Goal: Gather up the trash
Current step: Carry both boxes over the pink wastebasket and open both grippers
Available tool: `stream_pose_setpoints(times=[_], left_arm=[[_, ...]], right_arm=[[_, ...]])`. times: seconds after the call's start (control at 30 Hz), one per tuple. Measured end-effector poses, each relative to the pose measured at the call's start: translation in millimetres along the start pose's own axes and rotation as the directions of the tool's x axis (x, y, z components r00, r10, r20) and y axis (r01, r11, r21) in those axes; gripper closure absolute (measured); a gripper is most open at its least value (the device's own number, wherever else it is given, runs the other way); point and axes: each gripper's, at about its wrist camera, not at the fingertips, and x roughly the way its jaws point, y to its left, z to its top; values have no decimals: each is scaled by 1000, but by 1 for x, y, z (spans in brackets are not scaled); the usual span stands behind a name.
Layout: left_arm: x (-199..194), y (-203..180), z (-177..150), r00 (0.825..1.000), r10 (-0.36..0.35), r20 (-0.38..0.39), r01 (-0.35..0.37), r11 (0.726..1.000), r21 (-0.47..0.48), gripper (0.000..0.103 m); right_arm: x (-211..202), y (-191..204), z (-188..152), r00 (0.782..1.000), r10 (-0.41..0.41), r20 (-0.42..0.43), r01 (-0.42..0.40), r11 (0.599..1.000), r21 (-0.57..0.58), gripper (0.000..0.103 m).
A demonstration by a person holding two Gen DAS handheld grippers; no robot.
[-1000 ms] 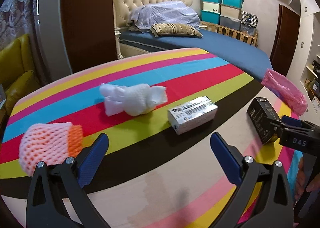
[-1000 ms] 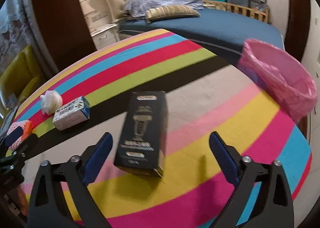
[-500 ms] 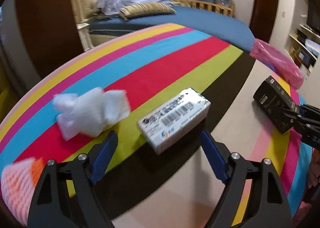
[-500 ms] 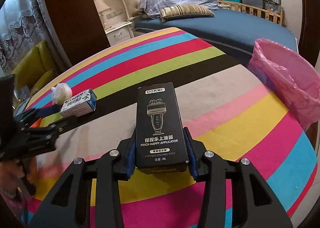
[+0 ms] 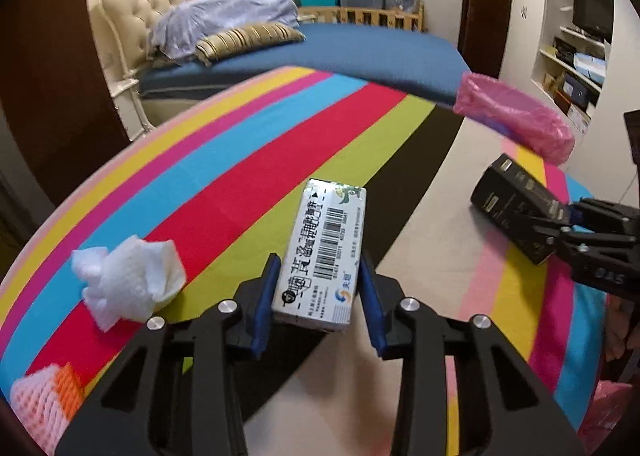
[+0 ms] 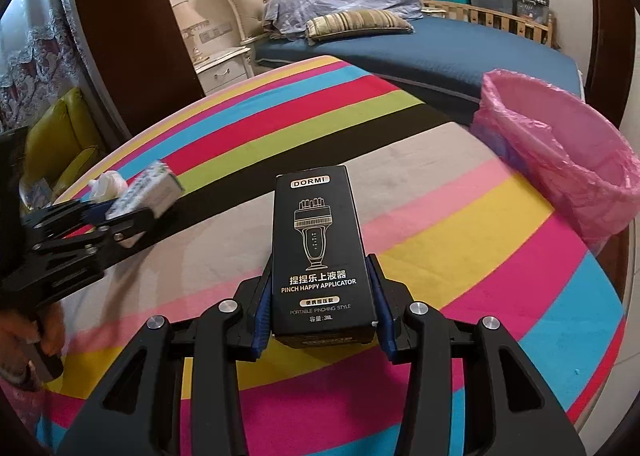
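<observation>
The left gripper [image 5: 320,296] points forward and down, its blue pads [image 5: 267,298] closing on the sides of a white packet [image 5: 322,256]. To its right, the right gripper [image 6: 320,310] points likewise, pads clamped on a black box [image 6: 322,252]. A hand [image 6: 24,340] grips the left handle.

We see the pink-orange foam net [image 5: 44,404] cut off left of our hand-held gripper; the white carton [image 6: 146,192] beyond looks blurred.
</observation>
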Motion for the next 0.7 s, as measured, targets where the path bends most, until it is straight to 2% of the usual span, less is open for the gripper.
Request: stream_pose_setpoints(times=[0.13,0.27,0.47,0.7], left_arm=[[-18,-12,-1,998,22,57,-21,1000,-10,65],[-28,-33,0,994,14,105,-14,1000,3,65],[-30,-59,8,988,15,153,-18,1000,16,65],[-19,-81,28,985,-10,171,4,999,34,65]], right_arm=[[-3,-2,1,1000,-1,18,1,1000,0,61],[-11,-5,3,999,-14,51,14,1000,-10,61],[-26,-21,7,992,-57,112,57,998,1,61],[-45,-56,12,980,-106,171,97,994,56,61]])
